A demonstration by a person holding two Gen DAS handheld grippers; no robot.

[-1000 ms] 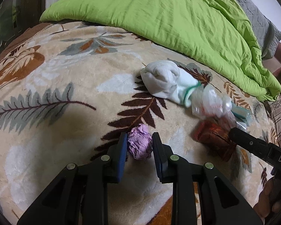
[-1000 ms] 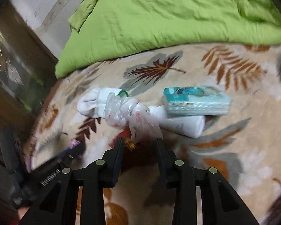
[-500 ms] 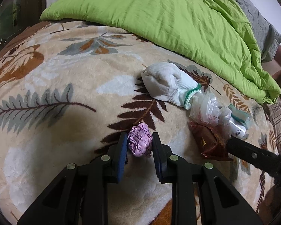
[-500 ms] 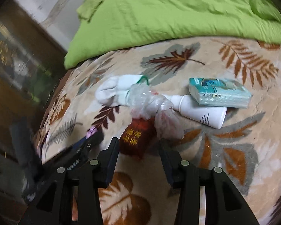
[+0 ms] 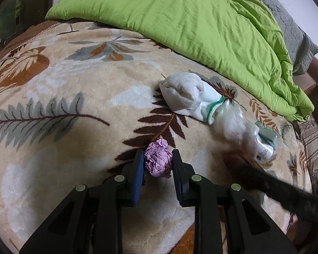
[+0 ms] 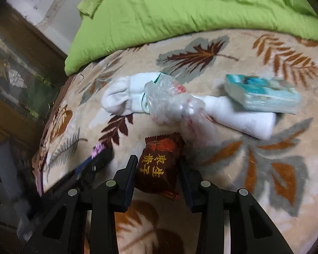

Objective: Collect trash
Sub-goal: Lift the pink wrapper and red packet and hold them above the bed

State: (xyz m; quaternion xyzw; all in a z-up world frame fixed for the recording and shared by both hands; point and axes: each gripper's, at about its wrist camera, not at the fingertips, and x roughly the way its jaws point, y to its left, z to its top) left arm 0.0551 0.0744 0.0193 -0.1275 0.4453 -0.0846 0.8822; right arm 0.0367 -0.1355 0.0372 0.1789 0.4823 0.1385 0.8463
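Observation:
A crumpled purple paper ball sits between the fingers of my left gripper, which is shut on it just above the leaf-patterned blanket. A dark red snack wrapper lies between the open fingers of my right gripper, with gaps on both sides. A clear crumpled plastic bag lies just beyond it, also in the left wrist view. The left gripper and purple ball show in the right wrist view. The right gripper appears as a dark blur in the left wrist view.
A white sock, a white bottle and a teal tissue pack lie by the bag. A green duvet covers the far side of the bed. Dark furniture stands past the bed's left edge.
My right gripper has pulled back and opened wider; the red wrapper now lies between its fingers. My left gripper still holds the purple ball, with little movement.

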